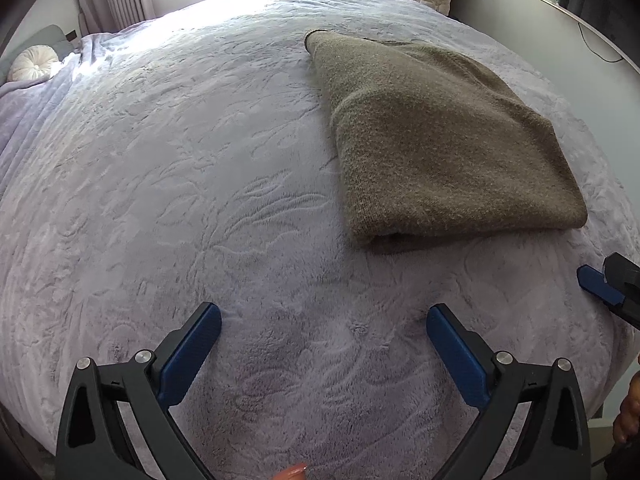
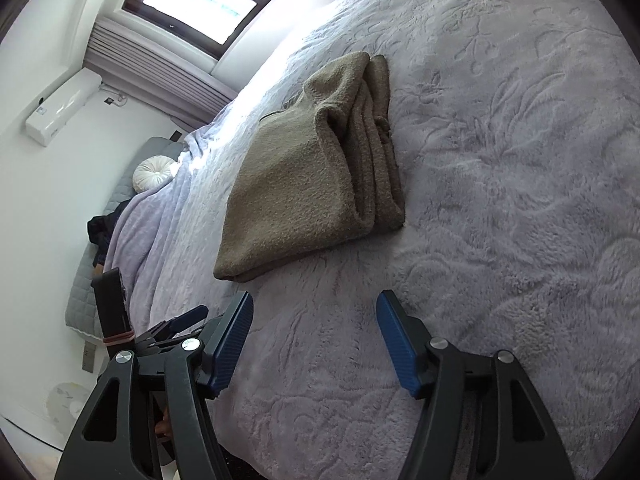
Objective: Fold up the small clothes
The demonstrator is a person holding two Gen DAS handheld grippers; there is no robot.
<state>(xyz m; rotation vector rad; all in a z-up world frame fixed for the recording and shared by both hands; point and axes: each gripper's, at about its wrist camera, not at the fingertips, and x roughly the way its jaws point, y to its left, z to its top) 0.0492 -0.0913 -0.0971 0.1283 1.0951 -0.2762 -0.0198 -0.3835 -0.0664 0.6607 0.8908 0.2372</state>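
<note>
While empty, both hand-held grippers (image 1: 324, 320) (image 2: 315, 312) gape — wide.

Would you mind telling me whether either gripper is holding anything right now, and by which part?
Nothing is held. The left gripper and right gripper are both open above the bedspread, short of the folded brown sweater.

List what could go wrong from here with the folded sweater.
1. The sweater lies folded, but its layered edges on one side sit loose and uneven, so a nudge might spill the stack.
2. Both claws, left and right, are open and empty near its front edge; pushing forward could snag the knit.
3. The plush blanket may bunch under a dragged claw.
</note>
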